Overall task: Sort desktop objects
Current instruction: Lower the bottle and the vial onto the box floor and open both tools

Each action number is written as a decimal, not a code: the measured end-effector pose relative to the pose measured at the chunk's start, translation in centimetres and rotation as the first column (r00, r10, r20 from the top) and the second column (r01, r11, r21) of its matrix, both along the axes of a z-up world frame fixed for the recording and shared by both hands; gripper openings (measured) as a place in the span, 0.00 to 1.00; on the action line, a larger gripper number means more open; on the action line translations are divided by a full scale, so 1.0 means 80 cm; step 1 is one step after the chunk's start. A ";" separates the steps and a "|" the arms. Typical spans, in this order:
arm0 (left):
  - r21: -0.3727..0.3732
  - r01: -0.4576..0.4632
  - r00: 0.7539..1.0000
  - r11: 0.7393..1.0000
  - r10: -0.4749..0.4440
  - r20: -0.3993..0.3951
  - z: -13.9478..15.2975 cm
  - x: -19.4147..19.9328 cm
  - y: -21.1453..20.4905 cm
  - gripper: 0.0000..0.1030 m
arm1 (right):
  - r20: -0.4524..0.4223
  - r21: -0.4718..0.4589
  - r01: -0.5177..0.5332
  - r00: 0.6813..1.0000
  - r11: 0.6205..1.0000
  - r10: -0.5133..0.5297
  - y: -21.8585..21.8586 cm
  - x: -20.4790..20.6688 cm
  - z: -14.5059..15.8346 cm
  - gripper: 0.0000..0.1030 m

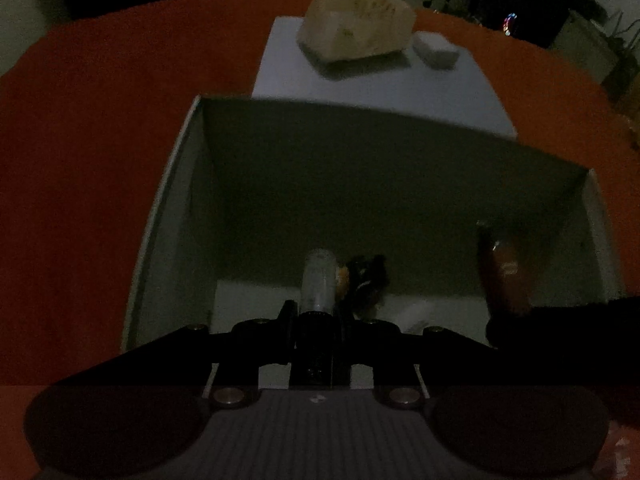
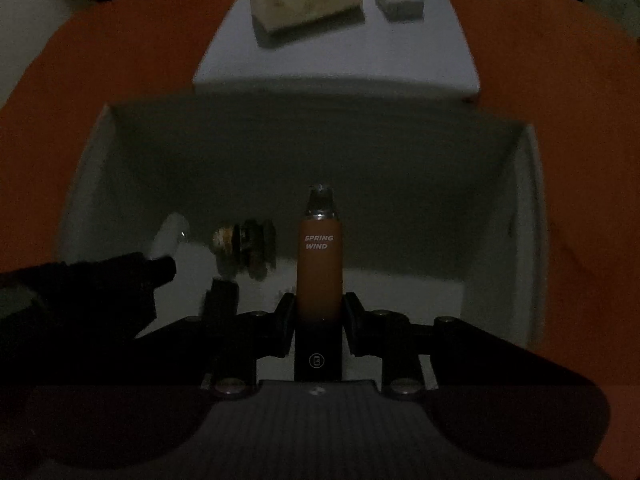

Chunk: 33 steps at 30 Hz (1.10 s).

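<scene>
One open white box point(image 2: 100, 184) on an orange cloth point(image 1: 80, 160), one lid point(image 1: 360, 88) behind it bearing one pale pack point(image 1: 356, 26) and one small white block point(image 1: 436, 49). Right gripper point(image 2: 319, 304) pinches one orange tube point(image 2: 320, 264) marked "SPRING WIND"; left gripper point(image 1: 316, 316) pinches one clear vial point(image 1: 319, 280). Both hang inside the box, one dark clip point(image 2: 246, 246) lying between them

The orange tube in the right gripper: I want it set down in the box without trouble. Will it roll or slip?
The orange tube looks round and smooth, so it may well roll if laid flat in the box. The right gripper grips only its lower end, so it could pivot. It looks stiff, probably light.
</scene>
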<state>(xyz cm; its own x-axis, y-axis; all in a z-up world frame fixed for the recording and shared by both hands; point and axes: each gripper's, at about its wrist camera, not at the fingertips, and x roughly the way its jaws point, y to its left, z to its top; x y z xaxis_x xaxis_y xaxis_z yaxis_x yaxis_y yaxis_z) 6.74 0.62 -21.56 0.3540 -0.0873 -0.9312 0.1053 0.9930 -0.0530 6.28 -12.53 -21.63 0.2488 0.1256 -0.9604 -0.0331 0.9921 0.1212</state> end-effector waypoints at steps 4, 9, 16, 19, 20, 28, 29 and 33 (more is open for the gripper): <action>0.012 -0.005 1.000 1.000 0.005 -0.004 -0.010 -0.003 0.002 0.16 | -0.025 0.022 0.010 1.000 1.000 -0.009 0.008 -0.007 -0.025 0.27; 0.067 -0.020 0.999 0.998 0.022 -0.030 -0.028 -0.005 0.011 0.16 | -0.038 0.013 0.024 0.999 1.000 -0.023 0.014 -0.014 -0.049 0.27; 0.060 -0.004 0.998 0.998 0.007 -0.055 -0.046 -0.007 0.016 0.16 | -0.041 -0.017 0.012 0.999 1.000 -0.013 0.015 -0.023 -0.068 0.27; 0.045 0.007 0.997 0.999 -0.004 -0.075 -0.054 -0.008 0.014 0.16 | -0.047 -0.018 0.010 0.999 1.000 -0.011 0.014 -0.026 -0.072 0.27; 0.046 0.009 0.997 0.999 -0.005 -0.078 -0.056 -0.009 0.014 0.16 | -0.048 -0.019 0.009 0.999 1.000 -0.010 0.014 -0.026 -0.072 0.27; 0.043 -0.008 0.994 0.999 0.012 -0.104 -0.064 -0.009 0.016 0.16 | -0.051 -0.041 0.002 0.999 0.999 -0.004 0.019 -0.027 -0.076 0.27; 0.045 -0.011 0.994 0.999 0.016 -0.109 -0.065 -0.008 0.017 0.16 | -0.051 -0.042 0.002 0.999 0.999 -0.004 0.019 -0.028 -0.076 0.27; 0.044 -0.004 0.991 0.999 0.010 -0.133 -0.070 -0.006 0.016 0.17 | -0.055 -0.034 0.014 0.998 0.999 -0.015 0.020 -0.029 -0.076 0.28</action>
